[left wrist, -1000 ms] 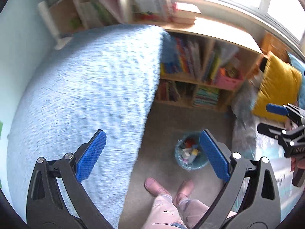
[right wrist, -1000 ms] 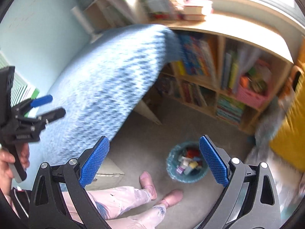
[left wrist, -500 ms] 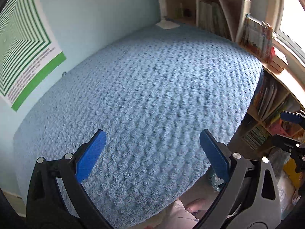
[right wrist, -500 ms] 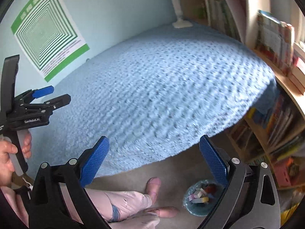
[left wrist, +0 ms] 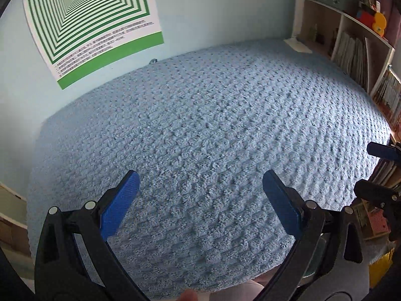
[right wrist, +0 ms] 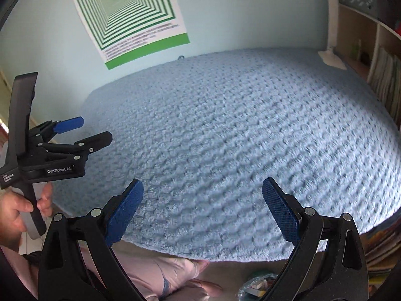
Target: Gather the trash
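A bed covered by a fluffy blue blanket (left wrist: 213,135) (right wrist: 238,138) fills both views, and no trash lies on it. My left gripper (left wrist: 200,188) hangs open over the blanket's near part, holding nothing. My right gripper (right wrist: 203,195) is open as well, above the blanket's near edge. The left gripper (right wrist: 92,133) also shows at the left of the right wrist view, held by a hand (right wrist: 15,208). A bin lined with a blue bag (right wrist: 258,286) holds several bits of trash on the floor, low between the right gripper's fingers.
A green and white striped poster (left wrist: 87,20) hangs on the pale blue wall behind the bed. Wooden bookshelves (left wrist: 356,50) with books stand at the right. A white lamp base (right wrist: 333,57) sits at the far corner. The person's legs (right wrist: 163,276) are on the carpet.
Both grippers have swung up from the floor and the bin to face the bed and the poster. The bin has slid to the bottom edge of the right wrist view.
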Available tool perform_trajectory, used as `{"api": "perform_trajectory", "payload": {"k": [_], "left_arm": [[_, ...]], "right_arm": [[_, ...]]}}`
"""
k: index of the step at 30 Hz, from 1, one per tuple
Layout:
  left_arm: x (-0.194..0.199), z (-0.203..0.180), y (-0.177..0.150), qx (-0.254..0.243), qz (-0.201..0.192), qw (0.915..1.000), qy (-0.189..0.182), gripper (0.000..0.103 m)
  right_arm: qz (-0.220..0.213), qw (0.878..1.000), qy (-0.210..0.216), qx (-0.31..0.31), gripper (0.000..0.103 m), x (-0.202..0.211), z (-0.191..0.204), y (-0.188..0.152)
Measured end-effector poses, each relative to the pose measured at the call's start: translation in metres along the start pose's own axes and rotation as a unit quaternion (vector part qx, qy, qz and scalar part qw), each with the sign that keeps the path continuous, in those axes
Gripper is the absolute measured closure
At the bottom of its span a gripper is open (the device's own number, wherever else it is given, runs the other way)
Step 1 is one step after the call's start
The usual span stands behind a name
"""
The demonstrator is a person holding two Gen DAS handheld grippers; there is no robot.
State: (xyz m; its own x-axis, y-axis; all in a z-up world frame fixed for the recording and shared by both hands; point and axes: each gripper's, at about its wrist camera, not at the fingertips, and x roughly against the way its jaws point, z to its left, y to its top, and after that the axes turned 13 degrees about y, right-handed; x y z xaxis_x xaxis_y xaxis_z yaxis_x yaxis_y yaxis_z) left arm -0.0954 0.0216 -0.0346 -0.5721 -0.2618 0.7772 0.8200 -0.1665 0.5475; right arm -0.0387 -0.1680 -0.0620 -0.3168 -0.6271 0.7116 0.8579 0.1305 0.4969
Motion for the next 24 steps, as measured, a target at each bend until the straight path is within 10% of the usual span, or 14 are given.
{"api": "perform_trajectory", "payload": {"k": [24], "left_arm": [[-0.024, 0.071, -0.023, 0.106, 0.035, 0.9901, 0.084, 0.007]], "right_arm": [[0.059, 0.996, 0.013, 0.072, 0.008, -0.064, 0.044, 0.041]]}}
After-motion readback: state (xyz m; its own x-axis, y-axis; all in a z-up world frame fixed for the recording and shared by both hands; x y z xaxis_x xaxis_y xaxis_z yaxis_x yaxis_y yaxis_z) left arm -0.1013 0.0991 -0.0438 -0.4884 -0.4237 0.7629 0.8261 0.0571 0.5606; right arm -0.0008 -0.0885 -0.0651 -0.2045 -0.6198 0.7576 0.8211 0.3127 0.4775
